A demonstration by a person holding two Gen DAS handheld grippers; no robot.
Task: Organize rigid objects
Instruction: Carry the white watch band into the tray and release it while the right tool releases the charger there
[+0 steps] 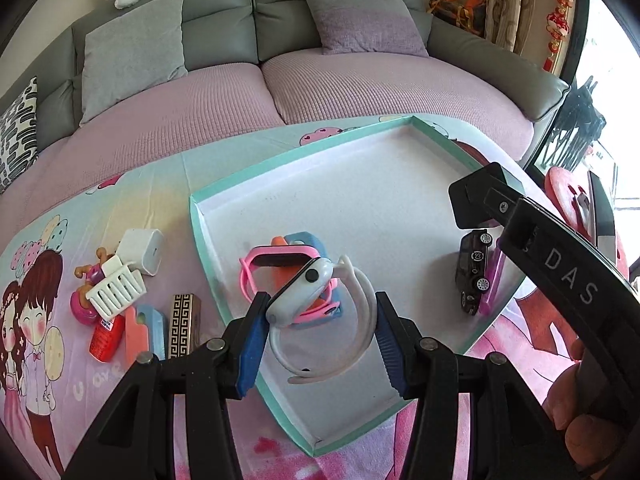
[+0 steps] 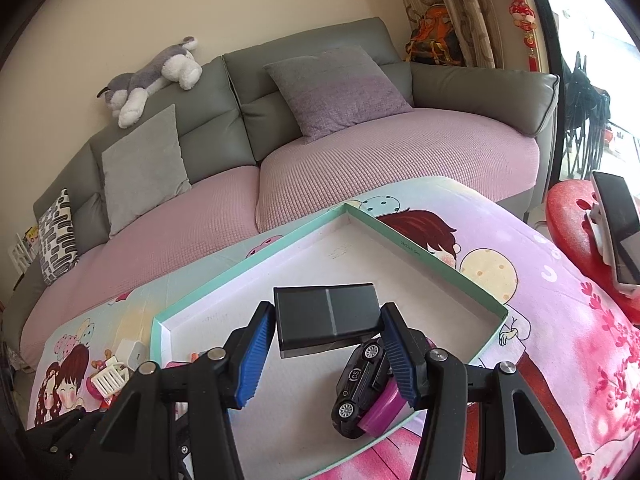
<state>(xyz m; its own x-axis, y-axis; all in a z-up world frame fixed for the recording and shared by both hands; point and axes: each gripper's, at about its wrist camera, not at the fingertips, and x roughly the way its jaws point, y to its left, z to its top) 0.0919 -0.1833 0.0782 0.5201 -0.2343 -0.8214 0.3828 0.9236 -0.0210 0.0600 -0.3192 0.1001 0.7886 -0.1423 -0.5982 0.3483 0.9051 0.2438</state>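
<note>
A shallow teal-rimmed box (image 1: pixel 280 156) lies on the cartoon-print cloth. In the left wrist view my left gripper (image 1: pixel 320 336) is shut on a white smartwatch (image 1: pixel 304 292), held over the box's near left part, above a pink watch (image 1: pixel 256 268) and a blue-orange one (image 1: pixel 304 240). In the right wrist view my right gripper (image 2: pixel 328 344) is shut on a flat black case (image 2: pixel 328 316), held above the box (image 2: pixel 432 256). A black toy car (image 2: pixel 360 384) lies on a purple item (image 2: pixel 380 408) below it, also in the left wrist view (image 1: pixel 472 268).
Left of the box lies a pile: a white charger (image 1: pixel 142 252), a white toy basket (image 1: pixel 116 288), a red tube (image 1: pixel 105 336), a patterned box (image 1: pixel 183 324) and pink toys. A grey sofa (image 2: pixel 320 160) stands behind. A red stool (image 2: pixel 576 216) holds a phone (image 2: pixel 616 232).
</note>
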